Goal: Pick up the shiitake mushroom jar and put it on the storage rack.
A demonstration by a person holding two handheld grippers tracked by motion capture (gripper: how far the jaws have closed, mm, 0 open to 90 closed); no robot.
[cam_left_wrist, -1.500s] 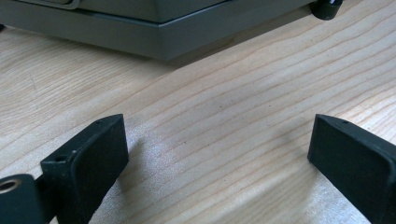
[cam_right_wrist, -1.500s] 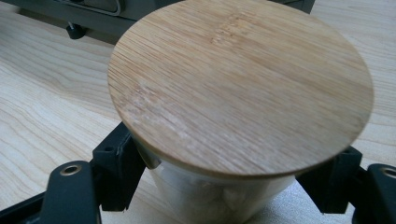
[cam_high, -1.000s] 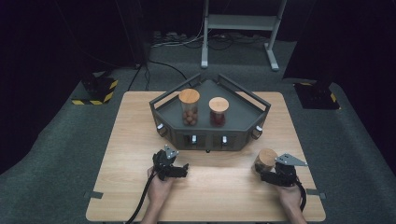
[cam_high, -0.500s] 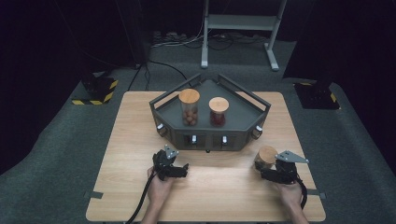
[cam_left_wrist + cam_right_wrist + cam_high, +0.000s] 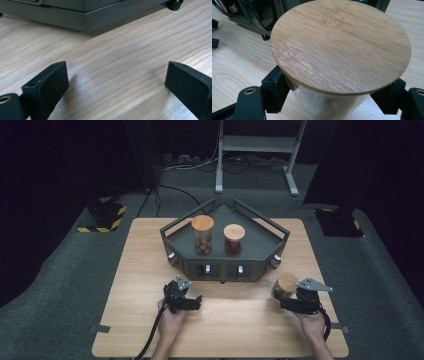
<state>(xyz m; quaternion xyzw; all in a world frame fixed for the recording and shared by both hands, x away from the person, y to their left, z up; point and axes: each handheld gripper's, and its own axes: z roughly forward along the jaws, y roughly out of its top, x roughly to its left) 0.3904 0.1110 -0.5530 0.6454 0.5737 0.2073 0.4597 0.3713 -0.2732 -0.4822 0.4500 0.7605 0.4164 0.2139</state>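
Altogether 3 wood-lid jars: 2 in grey tray point(image 5: 270, 251), 1 jar point(image 5: 286, 285) clamped by R gripper point(image 5: 295, 301), L gripper point(image 5: 184, 301) apart.

Left tool point(image 5: 196, 302) rests low with jaws spread wide; right tool point(image 5: 283, 296) is clamped.

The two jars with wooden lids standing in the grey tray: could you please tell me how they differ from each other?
The left jar is taller than the right jar, so its lid sits higher. The left jar holds brownish round pieces, while the right jar's contents look dark red. Both stand upright, side by side but apart, in the grey tray, each closed with a round wooden lid.
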